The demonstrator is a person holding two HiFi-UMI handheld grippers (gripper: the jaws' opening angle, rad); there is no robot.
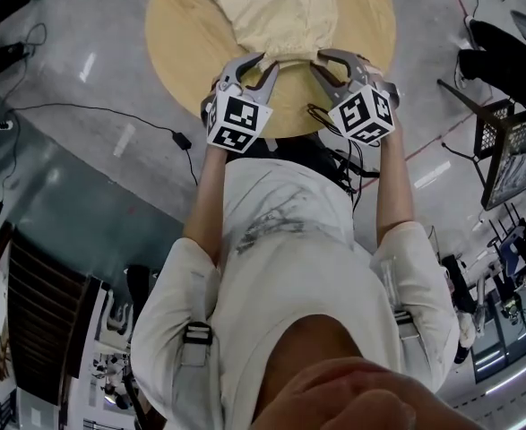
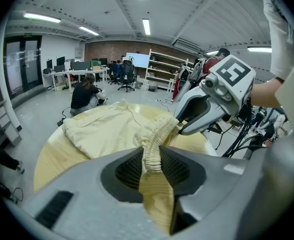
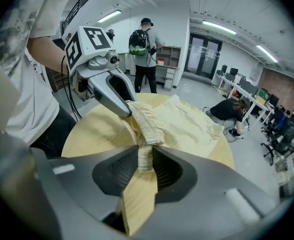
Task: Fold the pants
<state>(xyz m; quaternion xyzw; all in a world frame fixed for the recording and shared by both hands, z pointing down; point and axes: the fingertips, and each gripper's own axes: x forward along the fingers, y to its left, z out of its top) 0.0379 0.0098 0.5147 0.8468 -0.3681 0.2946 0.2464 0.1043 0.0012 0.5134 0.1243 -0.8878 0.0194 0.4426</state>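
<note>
Pants: soft, light pale-yellow cloth pants (image 1: 276,7), far part lying on the round wooden table (image 1: 177,25).
Left gripper (image 1: 264,61): clamped on the near elastic waistband's left end.
Right gripper (image 1: 323,59): clamped on its right end.
Handling: limp, likely to sag; best held at the corners.

The left gripper (image 2: 154,156) clamps the elastic waistband of the pale yellow pants (image 2: 106,129) (the rest lies bunched on the round desk (image 2: 56,156)); the right gripper (image 2: 183,126) grips just beside.
</note>
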